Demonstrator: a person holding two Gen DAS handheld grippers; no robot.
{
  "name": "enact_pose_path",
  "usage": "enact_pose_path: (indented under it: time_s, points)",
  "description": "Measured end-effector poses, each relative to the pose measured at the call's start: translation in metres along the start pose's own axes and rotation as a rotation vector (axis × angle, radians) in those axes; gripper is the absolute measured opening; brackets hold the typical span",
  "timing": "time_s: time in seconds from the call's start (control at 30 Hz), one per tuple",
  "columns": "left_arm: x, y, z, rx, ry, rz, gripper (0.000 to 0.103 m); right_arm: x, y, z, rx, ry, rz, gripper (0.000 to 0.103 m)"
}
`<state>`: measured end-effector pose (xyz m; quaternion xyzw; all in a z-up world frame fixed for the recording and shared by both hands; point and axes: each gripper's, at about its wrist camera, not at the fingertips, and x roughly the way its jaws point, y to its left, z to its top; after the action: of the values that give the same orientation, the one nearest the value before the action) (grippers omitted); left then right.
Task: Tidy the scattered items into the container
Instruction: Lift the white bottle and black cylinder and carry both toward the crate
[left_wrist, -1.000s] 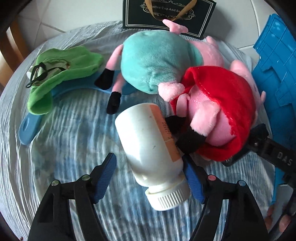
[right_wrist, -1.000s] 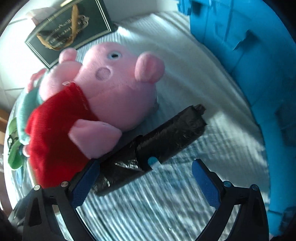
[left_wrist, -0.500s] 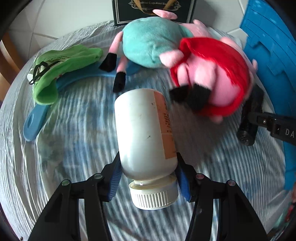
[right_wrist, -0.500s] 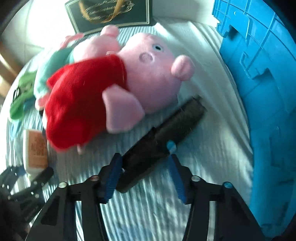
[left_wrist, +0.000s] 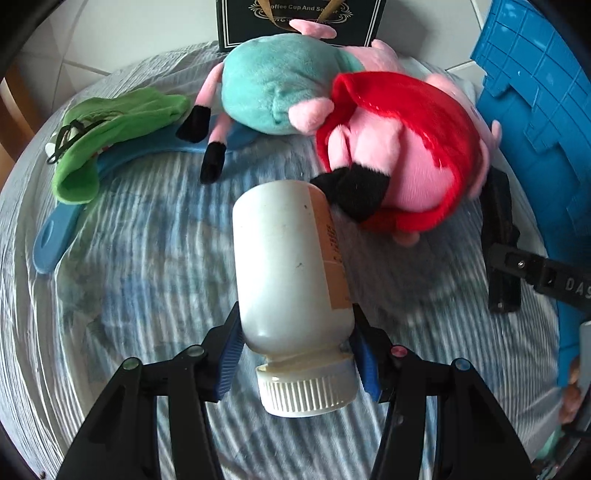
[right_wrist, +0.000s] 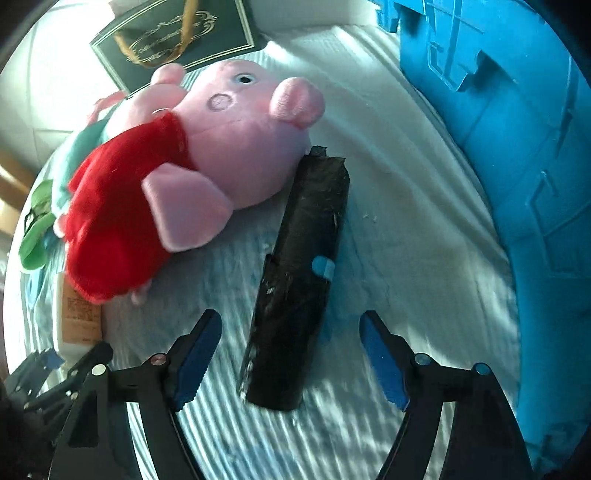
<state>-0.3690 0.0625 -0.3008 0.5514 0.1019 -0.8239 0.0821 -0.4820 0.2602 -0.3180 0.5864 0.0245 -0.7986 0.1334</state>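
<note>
Striped pale-blue cloth covers the table, with a blue plastic crate along the right edge. Left tongs are clamped on a white plastic bottle with a ribbed cap, its base touching the black feet of a pink plush pig in a red dress. Right tongs stand apart around a black foil-wrapped roll, which lies on the cloth beside the pig's head.

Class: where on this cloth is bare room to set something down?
Free: cloth between green pouch and white bottle; also between black roll and blue container. Crowded: around the plush pigs.
</note>
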Motion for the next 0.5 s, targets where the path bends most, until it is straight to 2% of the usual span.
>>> enact_pose_path:
  time_s: [0.03,0.1,0.23,0.3,0.37,0.43,0.5]
  points:
    - [0.000,-0.002,0.002,0.002,-0.009,0.006,0.053,0.003,0.000,0.000,-0.004,-0.001,-0.009,0.049]
    - [-0.002,-0.007,0.004,0.012,-0.025,0.020,0.053,0.004,0.003,-0.002,-0.031,-0.014,-0.050,0.039]
    - [-0.006,-0.018,0.005,0.039,-0.045,0.051,0.053,0.000,0.005,-0.013,-0.085,0.002,-0.041,0.039]
    - [-0.005,-0.016,0.006,0.033,-0.046,0.053,0.053,-0.001,0.002,-0.014,-0.094,-0.007,-0.029,0.042]
    - [-0.004,-0.014,0.008,0.015,-0.030,0.044,0.053,-0.002,-0.001,-0.012,-0.078,-0.009,0.001,0.051]
    - [-0.003,-0.017,0.007,0.013,-0.035,0.054,0.053,-0.001,-0.002,-0.010,-0.061,-0.009,0.046,0.071]
    - [-0.002,-0.019,0.006,0.005,-0.041,0.056,0.053,-0.002,-0.001,-0.011,-0.054,-0.018,0.052,0.077]
